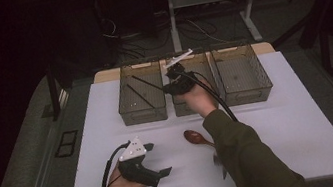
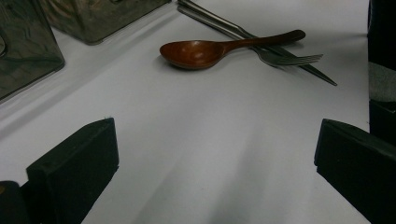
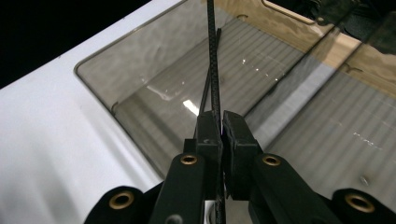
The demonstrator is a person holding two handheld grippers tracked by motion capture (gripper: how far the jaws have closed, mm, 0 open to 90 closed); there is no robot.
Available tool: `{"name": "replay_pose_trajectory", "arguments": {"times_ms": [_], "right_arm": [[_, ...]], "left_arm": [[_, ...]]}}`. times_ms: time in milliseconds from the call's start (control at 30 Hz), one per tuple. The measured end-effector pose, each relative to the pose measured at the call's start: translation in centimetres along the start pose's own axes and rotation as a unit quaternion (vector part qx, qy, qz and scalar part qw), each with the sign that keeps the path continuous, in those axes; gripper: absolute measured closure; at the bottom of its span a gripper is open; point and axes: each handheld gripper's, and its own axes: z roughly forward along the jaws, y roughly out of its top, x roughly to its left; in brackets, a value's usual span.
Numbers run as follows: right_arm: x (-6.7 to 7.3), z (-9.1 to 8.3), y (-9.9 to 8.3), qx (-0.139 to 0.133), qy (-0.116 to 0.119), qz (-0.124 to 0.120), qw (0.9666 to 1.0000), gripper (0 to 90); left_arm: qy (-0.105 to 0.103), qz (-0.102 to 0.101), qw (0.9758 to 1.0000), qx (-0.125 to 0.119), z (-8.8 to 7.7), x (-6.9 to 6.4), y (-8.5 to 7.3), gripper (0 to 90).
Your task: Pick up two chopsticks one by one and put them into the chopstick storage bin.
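Black chopstick (image 3: pixel 214 70) sits clamped between the pinched jaws of the right gripper (image 3: pixel 221 126), held over the left bin (image 1: pixel 141 99), at 12 o'clock on the white surface (image 1: pixel 286 125). Another chopstick (image 1: pixel 140 95) lies inside that bin. At 7 o'clock the left gripper (image 2: pixel 215 158) rests with jaws spread wide, holding nothing. A wooden spoon (image 2: pixel 210 50) lies across a fork (image 2: pixel 285 59) near the centre.

Three clear bins (image 1: pixel 140 93) stand in a row on the white surface (image 1: pixel 300 118). Nearer the person than the bins lie one wooden spoon (image 2: pixel 205 50) and one metal fork (image 2: pixel 280 58). Three black chopsticks are counted: one in the left bin (image 1: pixel 145 82), one held over it (image 3: pixel 212 65), one beside the spoon (image 2: pixel 322 74). Two grippers, left (image 1: pixel 157 158) and right (image 1: pixel 175 79), complete the tally.
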Motion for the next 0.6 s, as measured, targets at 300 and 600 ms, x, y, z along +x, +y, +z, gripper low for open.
{"name": "replay_pose_trajectory", "arguments": {"times_ms": [300, 600], "right_arm": [[0.5, 3.8, 1.9, 0.022, -0.014, 0.017, 0.9995, 86.2], [1.4, 6.8, 3.0, 0.045, -0.027, 0.021, 0.9984, 86.0]], "left_arm": [[-0.006, 0.004, 1.0, -0.002, -0.1, 0.0, 0.1, 0.0], [-0.008, 0.003, 1.0, -0.005, -0.1, 0.0, 0.2, 0.0]]}}
